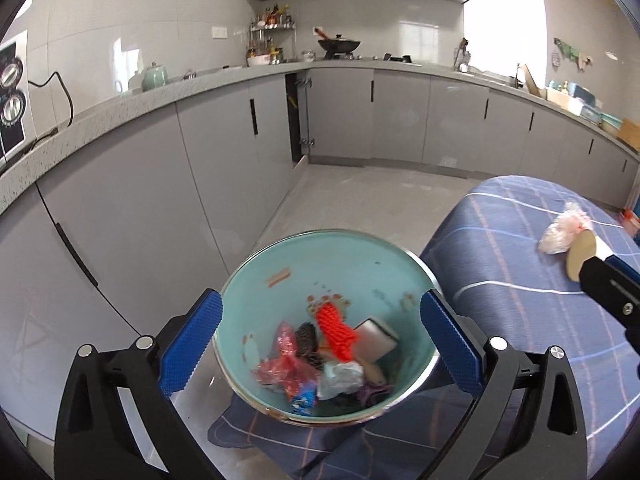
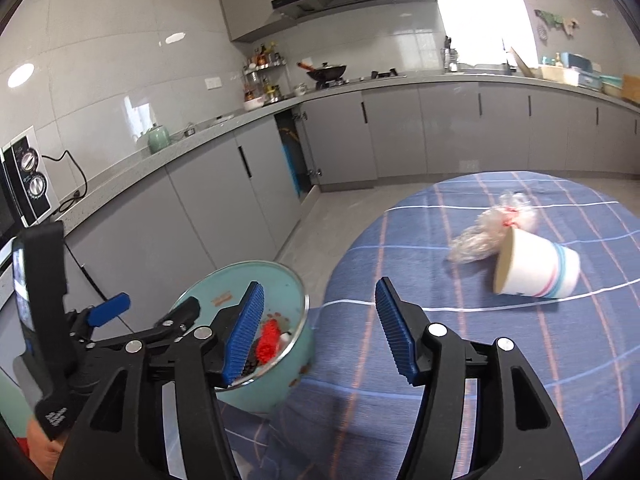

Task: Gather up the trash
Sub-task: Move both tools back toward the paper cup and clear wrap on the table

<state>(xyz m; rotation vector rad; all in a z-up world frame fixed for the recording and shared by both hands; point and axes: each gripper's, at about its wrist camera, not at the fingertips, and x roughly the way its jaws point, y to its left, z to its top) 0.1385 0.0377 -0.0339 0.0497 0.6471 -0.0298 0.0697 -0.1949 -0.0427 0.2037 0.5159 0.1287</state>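
Observation:
A teal enamel bowl [image 1: 320, 264] [image 2: 280, 384] sits at the edge of the table with the blue plaid cloth [image 1: 500, 280] [image 2: 460, 340]. It holds several scraps: red wrappers [image 1: 288, 368], a red knitted piece [image 1: 336, 332] and a white sponge [image 1: 376, 340]. My left gripper [image 1: 320, 300] hovers over the bowl, jaws wide open and holding nothing. My right gripper [image 2: 319, 284] is open and empty, pointing across the table. Beyond it a white paper cup [image 2: 536, 268] lies on its side against a crumpled clear plastic bag [image 2: 488, 228] [image 1: 560, 232].
A grey L-shaped counter [image 1: 224, 76] with grey cabinets runs along the left and back walls. One cabinet door stands open [image 1: 296, 120]. A small oven [image 1: 12, 92] sits on the counter at the left. Pale tiled floor [image 1: 360, 204] lies between the cabinets and the table.

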